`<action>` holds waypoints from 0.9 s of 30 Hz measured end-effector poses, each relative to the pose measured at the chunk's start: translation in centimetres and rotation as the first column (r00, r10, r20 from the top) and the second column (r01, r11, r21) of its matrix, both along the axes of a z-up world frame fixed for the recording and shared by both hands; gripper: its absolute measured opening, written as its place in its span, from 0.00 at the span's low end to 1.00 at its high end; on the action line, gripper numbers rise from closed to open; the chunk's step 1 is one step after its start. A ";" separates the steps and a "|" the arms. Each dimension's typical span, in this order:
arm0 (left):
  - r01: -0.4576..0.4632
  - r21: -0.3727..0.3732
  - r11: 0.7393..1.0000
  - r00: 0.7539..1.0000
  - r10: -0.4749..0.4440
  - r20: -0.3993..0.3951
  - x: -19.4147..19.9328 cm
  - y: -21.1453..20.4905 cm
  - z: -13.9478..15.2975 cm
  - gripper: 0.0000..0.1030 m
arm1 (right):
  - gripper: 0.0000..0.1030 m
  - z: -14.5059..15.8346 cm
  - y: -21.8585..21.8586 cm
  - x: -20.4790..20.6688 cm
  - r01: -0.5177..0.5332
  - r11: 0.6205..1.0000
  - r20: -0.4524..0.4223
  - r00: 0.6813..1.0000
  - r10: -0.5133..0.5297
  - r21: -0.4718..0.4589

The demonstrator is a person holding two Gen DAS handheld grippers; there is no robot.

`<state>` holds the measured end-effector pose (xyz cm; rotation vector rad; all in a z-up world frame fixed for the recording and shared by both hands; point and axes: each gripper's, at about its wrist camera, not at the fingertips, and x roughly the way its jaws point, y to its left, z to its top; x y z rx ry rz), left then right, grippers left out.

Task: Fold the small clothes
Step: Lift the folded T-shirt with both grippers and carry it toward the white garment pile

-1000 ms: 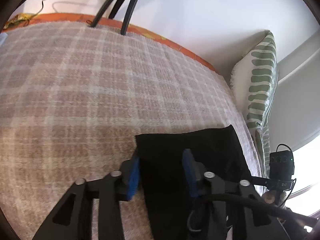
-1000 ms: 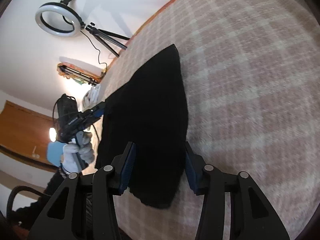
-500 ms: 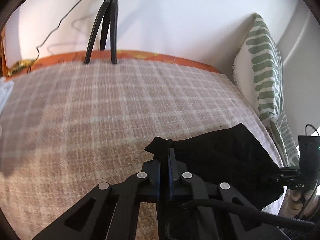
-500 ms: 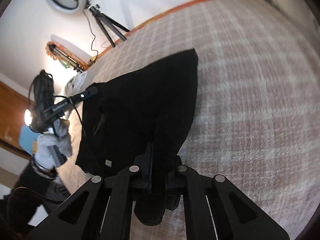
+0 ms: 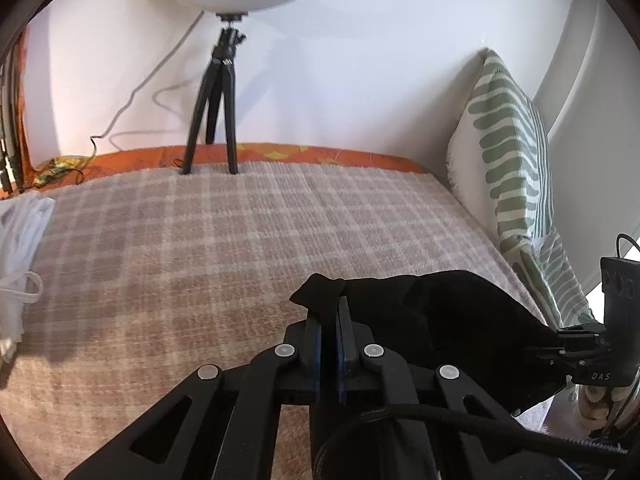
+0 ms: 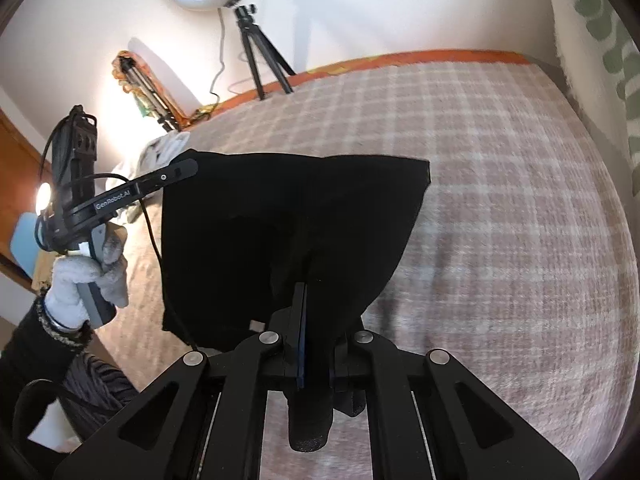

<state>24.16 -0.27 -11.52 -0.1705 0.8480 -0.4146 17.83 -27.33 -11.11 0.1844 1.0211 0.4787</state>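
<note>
A small black garment (image 5: 448, 312) hangs stretched between my two grippers above the plaid blanket (image 5: 224, 240). My left gripper (image 5: 330, 304) is shut on one corner of it, low in the left wrist view. My right gripper (image 6: 308, 292) is shut on another corner; the cloth (image 6: 288, 220) spreads out ahead of it, lifted off the bed. The left gripper also shows in the right wrist view (image 6: 188, 168), pinching the cloth's far left corner. The right gripper shows at the right edge of the left wrist view (image 5: 552, 344).
A ring light on a black tripod (image 5: 216, 112) stands at the bed's far edge by the white wall. A green-patterned pillow (image 5: 508, 152) leans at the right. White clothes (image 5: 20, 232) lie at the left. The orange bed edge (image 5: 320, 156) runs along the back.
Both grippers closed on the black garment's corners and raised it off the blanket. It went from lying flat to hanging stretched between them.
</note>
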 end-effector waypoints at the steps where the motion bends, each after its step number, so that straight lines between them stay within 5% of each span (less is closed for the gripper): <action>1: -0.001 0.001 1.000 1.000 0.001 0.008 -0.3 0.5 0.4 0.02 | 0.06 0.4 0.7 0.0 -0.008 1.000 0.009 1.000 0.008 -0.006; 15: -0.099 0.033 0.995 0.992 0.096 0.087 -3.0 12.1 5.1 0.02 | 0.06 3.6 11.7 0.4 -0.119 0.992 0.110 0.986 0.122 -0.031; 27: -0.234 0.068 0.970 0.962 0.221 0.160 -2.8 26.6 9.2 0.02 | 0.06 6.1 25.9 4.3 -0.223 0.974 0.196 0.954 0.225 -0.032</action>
